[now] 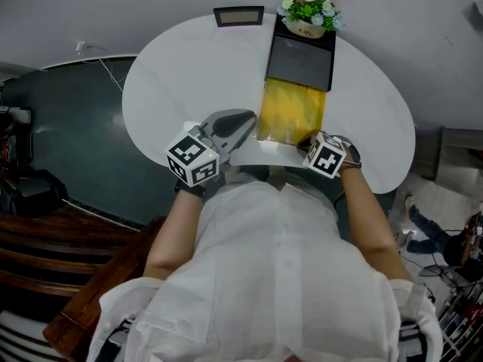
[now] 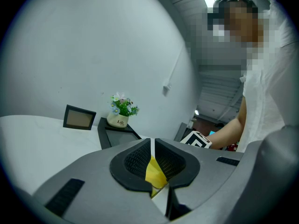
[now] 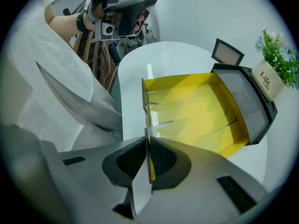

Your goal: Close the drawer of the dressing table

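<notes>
Yellow inside and pulled well out, the drawer (image 1: 290,111) lies on the white dressing table (image 1: 173,74). It reaches from the black case (image 1: 300,60) at the far edge towards the near edge where you stand. A flower pot (image 1: 308,10) sits on the case, and a picture frame (image 1: 238,15) stands just beside it at the far edge.

Your right gripper (image 3: 148,155) points steeply down at the drawer's near end. Its jaws are nearly together and pinch the thin front wall, which runs straight up between the pads. Your left gripper (image 2: 152,160) is held about level over the table, just left of the drawer's near left corner, with its jaws together. A wedge of yellow shows low between its pads, but I cannot tell whether the drawer is caught there or only seen past them.

I judge the step in hand to be the push home, with nearly all of it left, since most of the drawer's length is exposed. Hold the front wall firmly and drive straight towards the case, along the drawer's length, so it does not skew and jam. The case looks light and may slide towards the far edge; if it does, steady it with the left gripper. Let go before the jaws meet the case front.
</notes>
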